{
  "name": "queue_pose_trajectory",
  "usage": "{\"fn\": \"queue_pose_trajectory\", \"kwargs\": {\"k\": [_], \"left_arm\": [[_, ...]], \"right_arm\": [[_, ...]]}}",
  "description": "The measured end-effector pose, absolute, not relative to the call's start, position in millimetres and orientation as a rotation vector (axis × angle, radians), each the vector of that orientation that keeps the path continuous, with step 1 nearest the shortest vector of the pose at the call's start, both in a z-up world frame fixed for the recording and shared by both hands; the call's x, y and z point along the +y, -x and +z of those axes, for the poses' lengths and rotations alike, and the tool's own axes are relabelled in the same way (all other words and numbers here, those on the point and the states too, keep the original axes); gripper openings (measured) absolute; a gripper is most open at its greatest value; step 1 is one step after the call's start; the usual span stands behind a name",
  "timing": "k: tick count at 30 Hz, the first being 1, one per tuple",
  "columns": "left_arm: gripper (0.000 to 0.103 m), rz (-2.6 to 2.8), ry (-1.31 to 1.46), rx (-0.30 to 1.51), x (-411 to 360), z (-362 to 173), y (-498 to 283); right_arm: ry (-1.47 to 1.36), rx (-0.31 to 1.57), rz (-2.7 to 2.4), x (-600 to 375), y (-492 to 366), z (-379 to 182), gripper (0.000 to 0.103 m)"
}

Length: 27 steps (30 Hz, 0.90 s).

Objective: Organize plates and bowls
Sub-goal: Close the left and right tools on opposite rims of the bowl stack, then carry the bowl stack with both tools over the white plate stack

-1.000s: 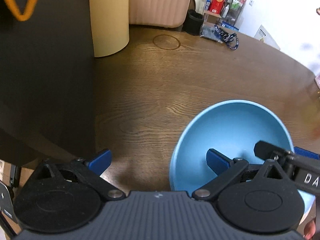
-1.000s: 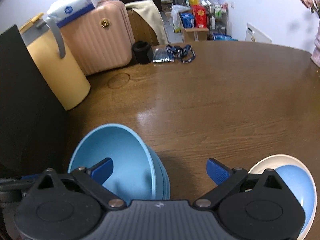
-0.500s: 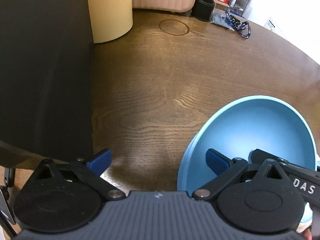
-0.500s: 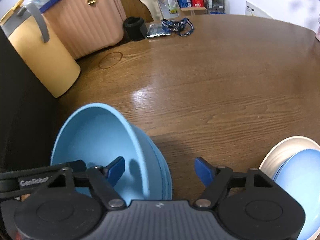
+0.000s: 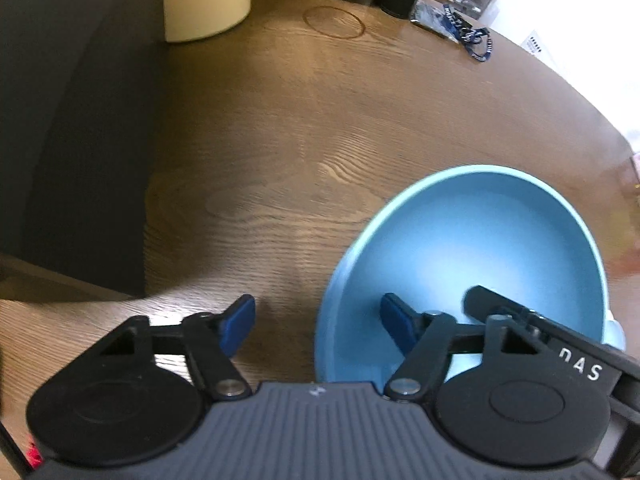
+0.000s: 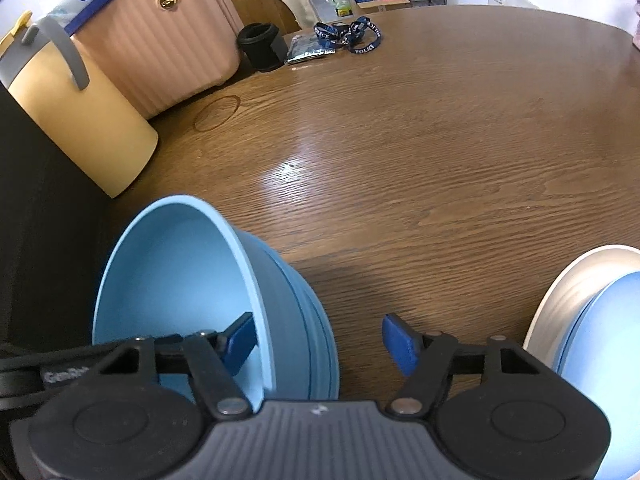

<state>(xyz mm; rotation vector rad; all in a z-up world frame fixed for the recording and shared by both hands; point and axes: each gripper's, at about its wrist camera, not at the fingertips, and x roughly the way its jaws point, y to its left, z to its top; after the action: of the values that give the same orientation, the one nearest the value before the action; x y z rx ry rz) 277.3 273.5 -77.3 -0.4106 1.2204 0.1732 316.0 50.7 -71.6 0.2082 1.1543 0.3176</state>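
Observation:
A stack of nested blue bowls (image 5: 480, 248) stands on the brown wooden table (image 5: 320, 140). My left gripper (image 5: 318, 320) straddles the stack's left rim, one finger inside and the other outside over the wood. Its jaws are closing and the pads stand off the wall. My right gripper (image 6: 320, 340) straddles the right wall of the blue bowls (image 6: 168, 280) with its left finger inside. Those jaws are closing too, and the outer pad is clear of the wall. A blue plate (image 6: 608, 328) lies on a white plate (image 6: 560, 292) at the right.
A yellow cylindrical container (image 6: 80, 128) and a pink suitcase (image 6: 168, 36) stand at the back left. A black cup (image 6: 262, 46) and a blue lanyard (image 6: 348, 36) lie at the far edge. A black panel (image 5: 80, 120) borders the table's left side.
Both grippers have come down closer onto the bowls and tipped further downward. Their jaws have narrowed around opposite sides of the rim.

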Motion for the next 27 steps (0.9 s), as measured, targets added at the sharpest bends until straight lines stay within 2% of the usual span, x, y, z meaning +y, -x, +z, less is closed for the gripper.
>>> {"fn": "queue_pose_trajectory", "kwargs": {"k": [2,6,7,27], "left_arm": [[0.058,0.148,0.428,1.216,273,-78,-277],[0.044,0.096,0.476,1.206,274,-80,-277],[0.040,0.087,0.483,1.204,274,-80,-277],[0.040,0.091,0.414,1.173,255,-67,-267]], "right_arm": [[-0.232,1.158,0.331,49,-316,-73,0.062],[-0.267,1.148,0.382,51,-315,-74,0.042],[-0.255,1.141,0.383,52,-313,-73,0.042],[-0.229,1.068,0.384,45,-298,-63,0.038]]}}
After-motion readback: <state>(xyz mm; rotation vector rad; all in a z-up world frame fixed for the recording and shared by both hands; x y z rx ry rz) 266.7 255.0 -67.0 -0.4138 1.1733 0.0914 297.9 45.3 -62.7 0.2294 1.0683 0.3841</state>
